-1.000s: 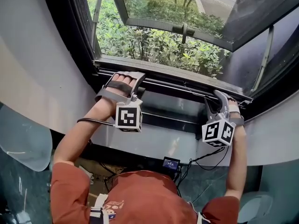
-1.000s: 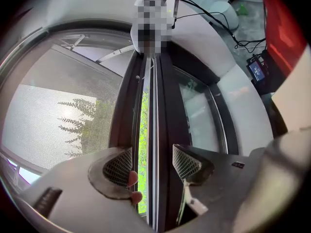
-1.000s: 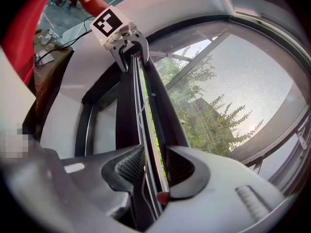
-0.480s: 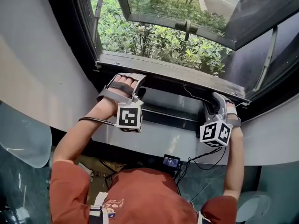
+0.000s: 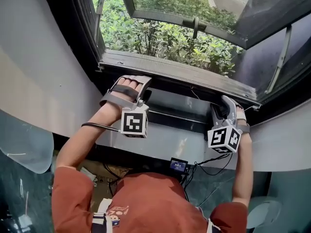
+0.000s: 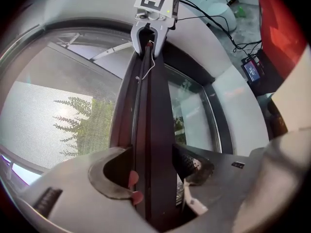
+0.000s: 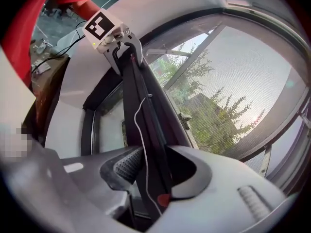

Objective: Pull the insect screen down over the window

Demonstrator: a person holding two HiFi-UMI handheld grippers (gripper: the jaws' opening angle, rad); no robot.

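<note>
Between the left gripper's (image 6: 155, 178) jaws, the screen bar (image 6: 153, 106) looks like dark, smooth, satin-finished metal. The gripper's shell is matt grey plastic; its pad (image 6: 193, 166) is dark, finely ribbed and rubbery. Beyond the jaws, the screen mesh (image 6: 48, 120) is a fine, matt weave.

Nothing legible.
The white cubes (image 5: 133, 122) bear only black square patterns; the small black device's lit screen (image 5: 178, 165) is too small to read.

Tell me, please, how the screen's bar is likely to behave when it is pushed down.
The bar is probably stiff: it runs dead straight along its whole length. Its smooth, dark faces look slippery, so a grip might slide along it. Being long and slim, it would likely tilt if pushed at one end only.
</note>
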